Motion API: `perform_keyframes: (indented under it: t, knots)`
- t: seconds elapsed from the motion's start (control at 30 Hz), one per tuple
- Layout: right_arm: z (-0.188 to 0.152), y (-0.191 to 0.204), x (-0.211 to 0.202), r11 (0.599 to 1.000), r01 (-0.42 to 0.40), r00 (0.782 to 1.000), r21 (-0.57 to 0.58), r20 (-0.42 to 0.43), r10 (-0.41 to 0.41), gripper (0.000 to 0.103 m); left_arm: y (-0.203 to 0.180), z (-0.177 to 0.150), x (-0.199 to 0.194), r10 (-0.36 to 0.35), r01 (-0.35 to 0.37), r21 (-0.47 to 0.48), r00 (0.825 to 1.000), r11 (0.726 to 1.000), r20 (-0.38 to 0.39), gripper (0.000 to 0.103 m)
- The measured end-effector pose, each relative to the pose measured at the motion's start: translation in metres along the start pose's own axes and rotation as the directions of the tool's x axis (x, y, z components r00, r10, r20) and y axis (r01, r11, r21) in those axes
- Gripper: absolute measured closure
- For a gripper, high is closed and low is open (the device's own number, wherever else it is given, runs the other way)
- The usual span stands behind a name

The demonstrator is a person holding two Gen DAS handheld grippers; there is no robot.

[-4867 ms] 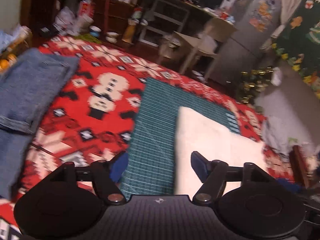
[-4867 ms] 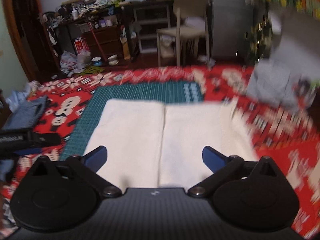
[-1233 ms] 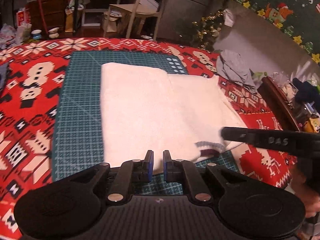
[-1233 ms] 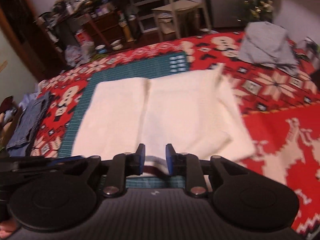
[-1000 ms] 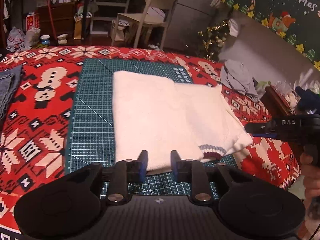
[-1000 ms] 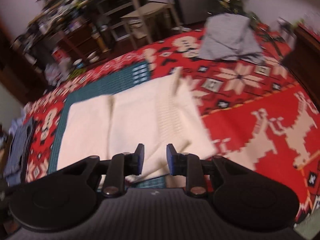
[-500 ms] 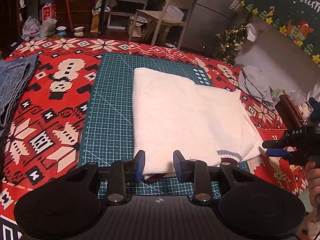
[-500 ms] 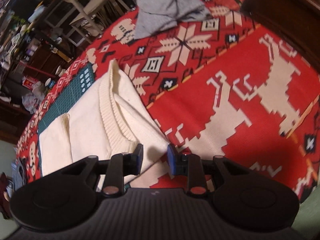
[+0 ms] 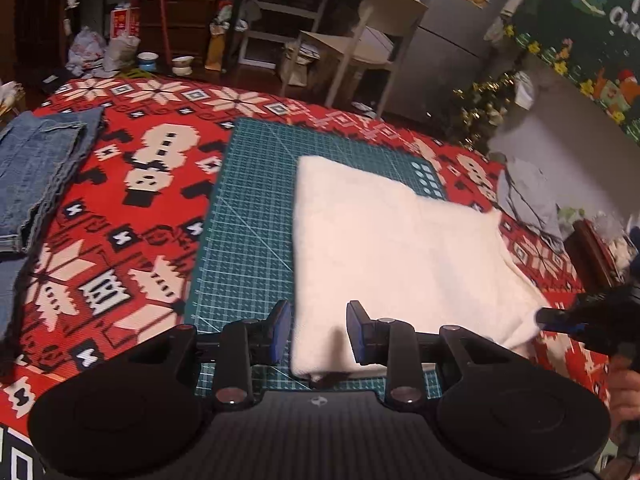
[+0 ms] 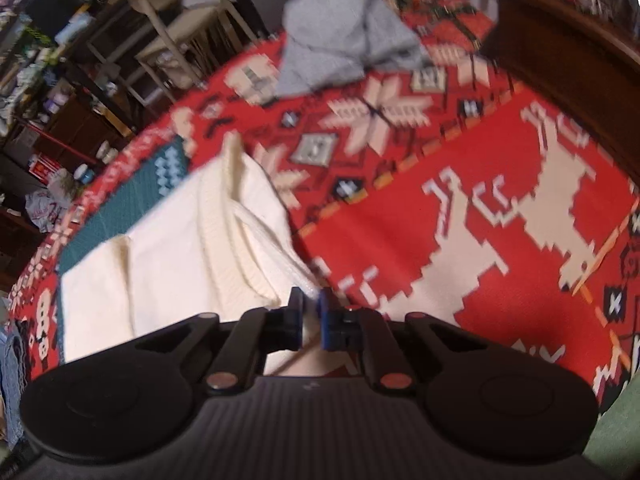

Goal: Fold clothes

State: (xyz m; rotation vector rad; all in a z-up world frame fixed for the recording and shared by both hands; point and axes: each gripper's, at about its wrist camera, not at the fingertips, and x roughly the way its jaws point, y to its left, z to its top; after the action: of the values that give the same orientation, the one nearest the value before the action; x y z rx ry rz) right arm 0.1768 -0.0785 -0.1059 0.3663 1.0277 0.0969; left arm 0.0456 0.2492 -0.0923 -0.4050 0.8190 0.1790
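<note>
Looking along our left hand-held gripper, we see its jaws standing apart astride the near corner of the one cream sweater, which lies half-folded on the green cutting mat over the red patterned blanket, with one pair of jeans well apart at the left. Through the right view, our right hand-held gripper is closing on the sweater's near right corner, knit between the pads, one grey garment lying beyond. We judge the knit soft, light and floppy, best pinched at both near corners.

Left tongs hide the sweater's near edge.
</note>
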Motion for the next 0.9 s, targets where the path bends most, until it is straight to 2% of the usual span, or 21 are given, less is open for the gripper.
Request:
perform_keyframes:
  t: [0.07,0.17,0.23,0.33,0.5,0.63,0.73,0.77,0.8,0.87,0.9]
  knots:
    - [-0.001,0.012,-0.014,0.998,-0.016,0.998,-0.058,0.052,0.019,0.096,0.007,0.004,-0.002,0.012,-0.011,-0.037,1.0,0.999,0.012,0.073]
    - [-0.012,0.048,-0.04,0.975,-0.058,0.987,-0.213,0.135,0.088,0.096,0.02,0.01,-0.005,0.032,-0.029,-0.105,0.999,0.994,0.027,0.073]
    - [-0.02,0.072,-0.056,0.948,-0.085,0.974,-0.308,0.175,0.144,0.097,0.03,0.013,-0.008,0.046,-0.041,-0.154,0.998,0.987,0.032,0.073]
    - [-0.039,0.114,-0.074,0.884,-0.142,0.952,-0.446,0.183,0.245,0.097,0.046,0.017,-0.013,0.071,-0.06,-0.226,0.997,0.972,0.041,0.073]
    - [-0.091,0.183,-0.082,0.725,-0.196,0.932,-0.66,0.105,0.347,0.097,0.066,0.021,-0.019,0.082,-0.062,-0.303,0.995,0.951,0.054,0.076]
    - [-0.13,0.217,-0.058,0.625,-0.212,0.941,-0.751,0.014,0.337,0.097,0.068,0.021,-0.017,0.081,-0.064,-0.314,0.996,0.947,0.042,0.076]
    - [-0.151,0.225,-0.034,0.598,-0.225,0.953,-0.769,-0.047,0.299,0.097,0.068,0.02,-0.013,0.058,-0.046,-0.32,0.998,0.946,0.027,0.076]
    - [-0.156,0.226,-0.029,0.59,-0.236,0.953,-0.772,-0.066,0.295,0.097,0.069,0.02,-0.011,0.042,-0.032,-0.326,0.999,0.945,0.022,0.076]
    - [-0.161,0.227,-0.023,0.583,-0.247,0.953,-0.774,-0.085,0.291,0.103,0.069,0.02,-0.01,0.022,-0.016,-0.33,1.0,0.944,0.017,0.076]
    - [-0.167,0.228,-0.015,0.56,-0.312,0.94,-0.768,-0.165,0.298,0.103,0.07,0.02,-0.006,-0.025,0.026,-0.337,1.0,0.941,0.005,0.076]
    - [-0.17,0.227,-0.017,0.551,-0.297,0.943,-0.78,-0.147,0.299,0.103,0.069,0.019,-0.006,-0.034,0.033,-0.336,0.999,0.941,0.002,0.076]
